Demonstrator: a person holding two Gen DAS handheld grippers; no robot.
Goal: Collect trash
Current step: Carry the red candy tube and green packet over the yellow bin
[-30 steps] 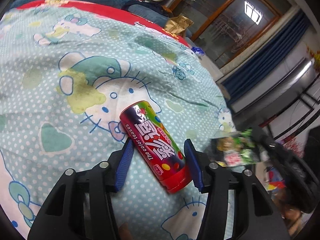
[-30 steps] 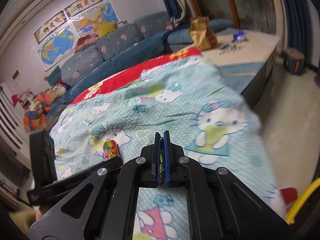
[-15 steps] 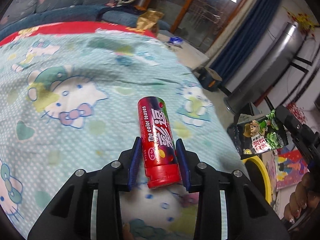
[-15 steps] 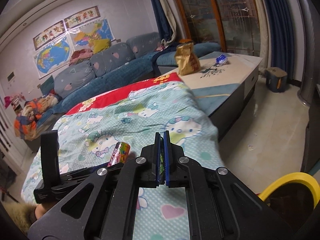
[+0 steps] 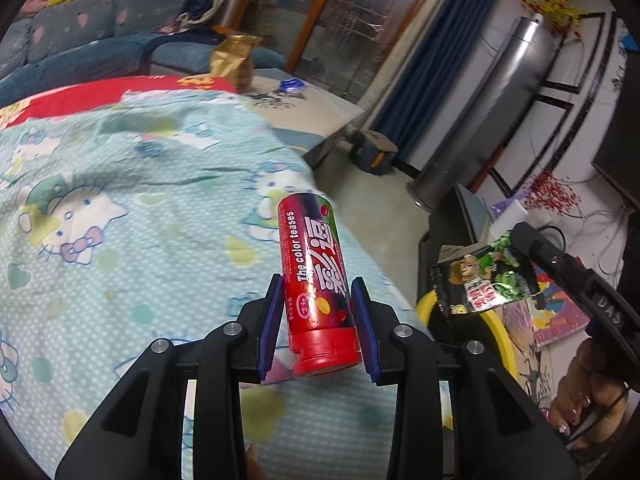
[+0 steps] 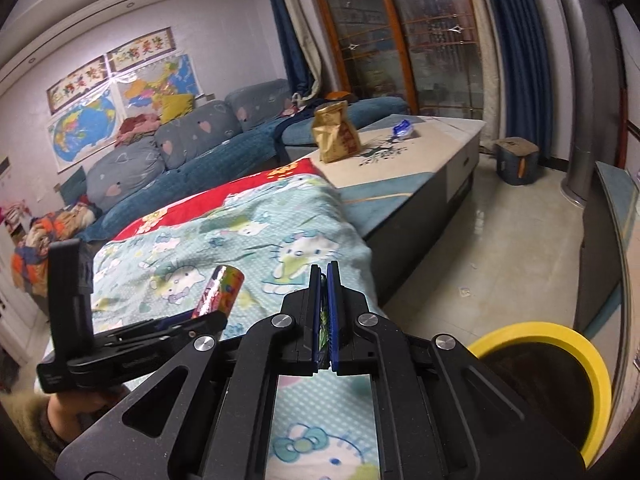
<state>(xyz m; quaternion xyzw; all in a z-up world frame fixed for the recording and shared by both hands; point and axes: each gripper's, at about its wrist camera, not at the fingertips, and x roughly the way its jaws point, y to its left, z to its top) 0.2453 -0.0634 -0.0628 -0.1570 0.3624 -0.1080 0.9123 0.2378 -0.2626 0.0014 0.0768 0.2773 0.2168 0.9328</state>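
My left gripper (image 5: 318, 316) is shut on a red candy tube (image 5: 314, 268) with a red cap and holds it above the Hello Kitty bedspread (image 5: 120, 208). The tube also shows in the right wrist view (image 6: 219, 290). My right gripper (image 6: 325, 312) is shut on a green and black snack wrapper (image 5: 480, 280); only its thin edge (image 6: 325, 326) shows between the pads. The wrapper hangs over a yellow-rimmed bin (image 6: 560, 336), also partly visible in the left wrist view (image 5: 496, 332).
A low table (image 6: 420, 148) beyond the bed carries a gold bag (image 6: 334, 132) and a small blue wrapper (image 6: 403, 128). A blue sofa (image 6: 200, 160) runs behind. A dark stool (image 6: 516, 160) and a metal column (image 5: 472, 120) stand on the tiled floor.
My left gripper has closed on the candy tube, lifted it off the bedspread and swung right. My right gripper has carried the wrapper right, bringing the yellow bin into view.
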